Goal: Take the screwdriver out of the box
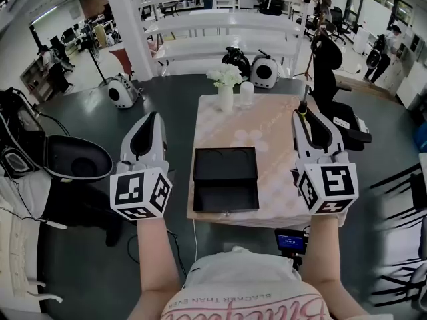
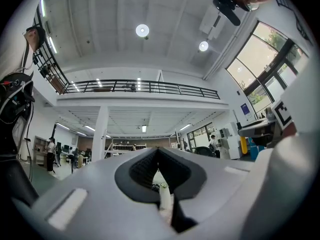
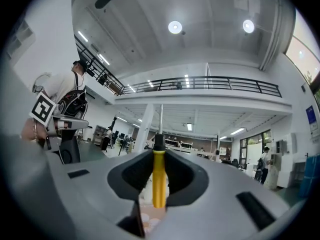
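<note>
Screwdriver (image 3: 159,179) clamped in right gripper (image 1: 303,115) fingers, outside the open box (image 1: 225,195); left gripper (image 1: 153,117) fingers closed, empty. Removal looks done.

The room is a large hall with a dark grey floor (image 1: 167,89), a white shelving rack (image 1: 220,29) behind a small pale-topped table (image 1: 273,152), a black office chair (image 1: 327,72) near it, a white column (image 2: 100,131), a railed balcony (image 2: 145,87), round ceiling lamps (image 2: 142,30) and tall windows (image 2: 272,59).
</note>
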Motion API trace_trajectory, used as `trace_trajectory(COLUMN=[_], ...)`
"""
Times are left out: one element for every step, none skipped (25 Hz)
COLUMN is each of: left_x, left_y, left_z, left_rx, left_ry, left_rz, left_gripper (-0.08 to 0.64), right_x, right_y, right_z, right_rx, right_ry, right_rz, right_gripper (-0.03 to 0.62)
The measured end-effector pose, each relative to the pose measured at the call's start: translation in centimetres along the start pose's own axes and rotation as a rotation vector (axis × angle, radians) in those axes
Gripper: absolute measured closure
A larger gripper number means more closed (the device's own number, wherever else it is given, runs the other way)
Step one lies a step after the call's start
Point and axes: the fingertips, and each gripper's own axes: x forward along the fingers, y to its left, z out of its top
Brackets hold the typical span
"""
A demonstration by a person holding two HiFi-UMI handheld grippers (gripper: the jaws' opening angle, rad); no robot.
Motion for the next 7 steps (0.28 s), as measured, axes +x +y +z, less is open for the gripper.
trace_trajectory(left_x=[0.05, 0.09, 0.1, 0.09, 0.06, 0.02, -0.02], left_y=[-0.01, 0.01, 0.04, 0.08, 0.1, 0.13, 0.15], left_z=[0.09, 0.16, 0.22, 0.27, 0.31, 0.35, 0.39], left_rx=[0.0, -0.001, -0.002, -0.003, -0.003, -0.003, -0.004], left_ry=[-0.002, -0.005, -0.007, -0.008, -0.01, -0.012, -0.013], left_rz=[-0.001, -0.001, -0.002, -0.002, -0.002, -0.002, -0.002], left_gripper=[0.551, 0.551, 0.551, 0.551, 0.551, 0.551, 0.551], right_x=[0.01, 0.04, 0.06, 0.06, 0.04, 0.02, 0.0], right_y=[0.02, 0.04, 0.06, 0.09, 0.12, 0.15, 0.18], right_z=[0.08, 0.14, 0.19, 0.22, 0.25, 0.27, 0.29], right_rx=[-0.001, -0.001, -0.002, -0.002, -0.002, -0.002, -0.003], right_ry=[-0.003, -0.005, -0.006, -0.007, -0.007, -0.008, -0.008], right_rz=[0.001, 0.002, 0.001, 0.001, 0.0, -0.001, -0.001], right_gripper=[0.511, 0.511, 0.511, 0.511, 0.511, 0.511, 0.511])
